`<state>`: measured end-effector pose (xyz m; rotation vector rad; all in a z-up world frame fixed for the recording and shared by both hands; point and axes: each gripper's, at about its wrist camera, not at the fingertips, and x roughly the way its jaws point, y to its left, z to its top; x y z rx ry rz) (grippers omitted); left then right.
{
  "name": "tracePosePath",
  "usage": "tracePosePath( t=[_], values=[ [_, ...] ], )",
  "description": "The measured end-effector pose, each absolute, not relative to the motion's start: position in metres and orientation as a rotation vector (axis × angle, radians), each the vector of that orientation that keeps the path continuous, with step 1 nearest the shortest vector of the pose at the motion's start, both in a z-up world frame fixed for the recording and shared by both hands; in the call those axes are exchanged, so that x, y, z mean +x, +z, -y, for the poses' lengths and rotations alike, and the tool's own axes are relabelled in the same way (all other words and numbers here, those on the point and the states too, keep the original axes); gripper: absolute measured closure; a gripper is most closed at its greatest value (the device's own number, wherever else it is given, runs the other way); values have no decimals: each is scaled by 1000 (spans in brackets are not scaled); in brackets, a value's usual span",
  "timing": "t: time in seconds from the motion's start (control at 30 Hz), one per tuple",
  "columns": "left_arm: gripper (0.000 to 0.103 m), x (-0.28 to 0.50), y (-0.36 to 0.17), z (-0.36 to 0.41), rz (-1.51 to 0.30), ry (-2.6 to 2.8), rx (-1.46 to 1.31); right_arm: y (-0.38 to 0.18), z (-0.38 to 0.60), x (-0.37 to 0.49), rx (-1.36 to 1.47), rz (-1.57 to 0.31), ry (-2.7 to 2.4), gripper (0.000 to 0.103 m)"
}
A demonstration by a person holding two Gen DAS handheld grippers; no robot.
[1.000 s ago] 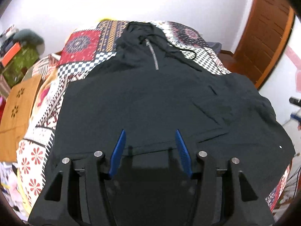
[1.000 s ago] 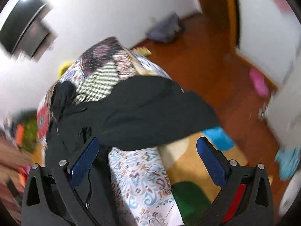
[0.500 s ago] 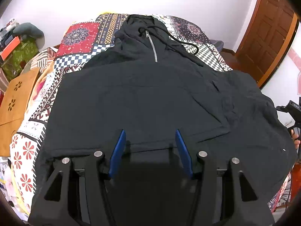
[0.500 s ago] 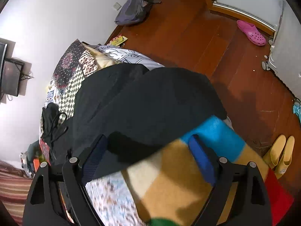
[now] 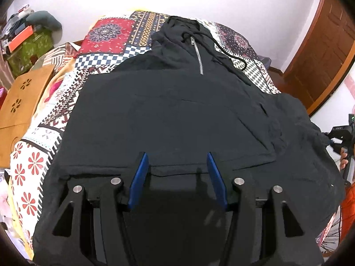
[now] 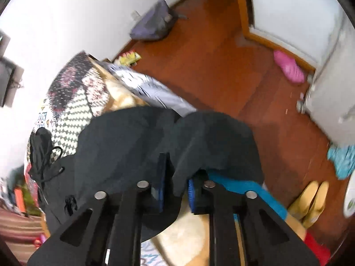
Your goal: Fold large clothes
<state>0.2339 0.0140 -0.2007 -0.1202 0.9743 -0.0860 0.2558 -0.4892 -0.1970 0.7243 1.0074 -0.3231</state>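
A large black hoodie (image 5: 177, 110) with a short silver zipper (image 5: 198, 57) lies face up on a patterned bed (image 5: 106, 31), hood at the far end. My left gripper (image 5: 177, 161) is open, its blue fingers hovering over the hoodie's bottom hem at the near edge. In the right wrist view my right gripper (image 6: 175, 173) is shut on the hoodie's sleeve (image 6: 199, 137), a fold of black cloth pinched between its blue pads at the bed's right edge. The right gripper also shows at the far right of the left wrist view (image 5: 341, 133).
A wooden door (image 5: 321, 51) stands right of the bed. A brown board (image 5: 20, 102) and a cluttered green box (image 5: 28, 46) sit left. On the wooden floor lie a grey backpack (image 6: 153, 24), a pink shoe (image 6: 288, 68), yellow slippers (image 6: 310, 201) and a colourful rug (image 6: 244, 188).
My right gripper went from open over the sleeve end to shut on it. My left gripper stayed open above the hem, with only a small shift in view.
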Motion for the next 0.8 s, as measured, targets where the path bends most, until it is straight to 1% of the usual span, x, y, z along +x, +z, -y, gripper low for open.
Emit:
tracePosePath(
  t=[0.1, 0.27, 0.4, 0.47, 0.6, 0.7, 0.8],
  values=[
    [49, 231, -200, -21, -967, -80, -127, -165, 478, 256, 660, -939, -295, 93],
    [49, 226, -200, -25, -958, -84, -108, -94, 436, 257, 508, -807, -179, 93],
    [49, 220, -201, -28, -946, -94, -101, -52, 393, 261, 459, -765, -34, 94],
    [49, 217, -201, -31, -942, -101, -111, -42, 365, 262, 416, -759, 26, 94],
    [49, 212, -199, -38, -935, -127, -147, -43, 309, 269, 379, -791, 160, 94],
    [49, 207, -196, -42, -928, -135, -151, -66, 269, 278, 360, -848, 223, 94],
    [49, 201, -193, -47, -920, -137, -149, -103, 232, 289, 335, -948, 268, 94]
  ],
)
